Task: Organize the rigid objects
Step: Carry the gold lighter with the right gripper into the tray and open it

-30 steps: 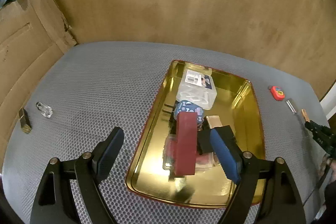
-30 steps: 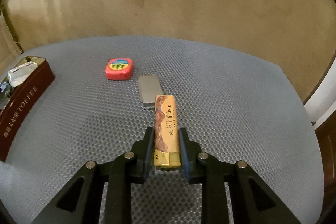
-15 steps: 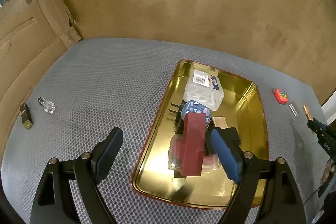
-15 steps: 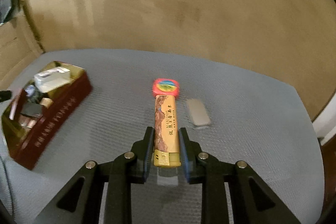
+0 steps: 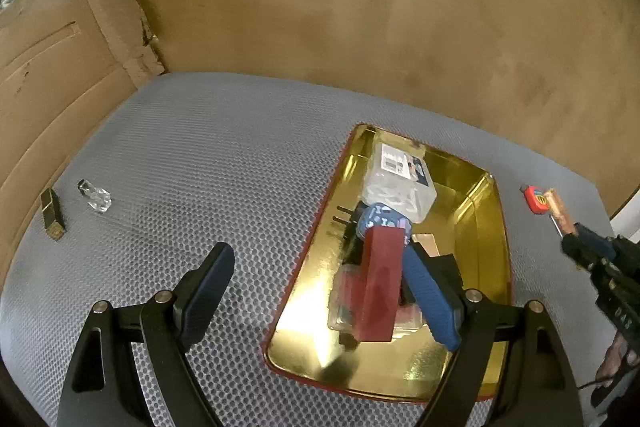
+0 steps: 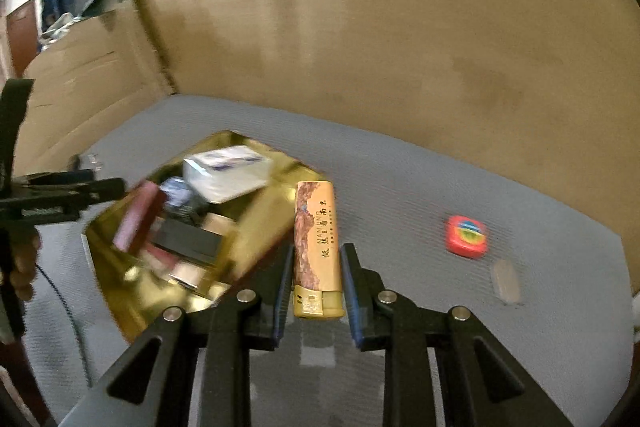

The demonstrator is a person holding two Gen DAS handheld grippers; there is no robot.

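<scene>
Right gripper (image 6: 316,287) fingers clamped on the lighter (image 6: 317,247) — tan/orange printed body, gold cap end sitting between the pads, long body sticking out forward. In the right wrist view the lighter's far end overlaps the right rim of the gold tray (image 6: 256,259); can't tell from this blurred frame whether it is over the rim or just in front of it. Left gripper (image 5: 320,291) fingers wide, nothing held: left finger (image 5: 208,287) over the grey mesh counter (image 5: 200,155), right finger (image 5: 430,291) over the tray (image 5: 490,267). Tray contents: a clear plastic box (image 5: 400,183) with a label at the far end, a blue patterned item (image 5: 380,219) just near of it, a dark red box (image 5: 380,287) standing upright, darker items beside it that are hard to make out. On the counter right of the tray, a small red tape measure (image 6: 467,235) and a flat grey tin (image 6: 506,281), close together — both apart from the tray. Far left of the counter, a small clear bottle (image 5: 95,195) and a dark gold-edged stick (image 5: 52,213) lie side by side near the cardboard wall (image 5: 60,67).
</scene>
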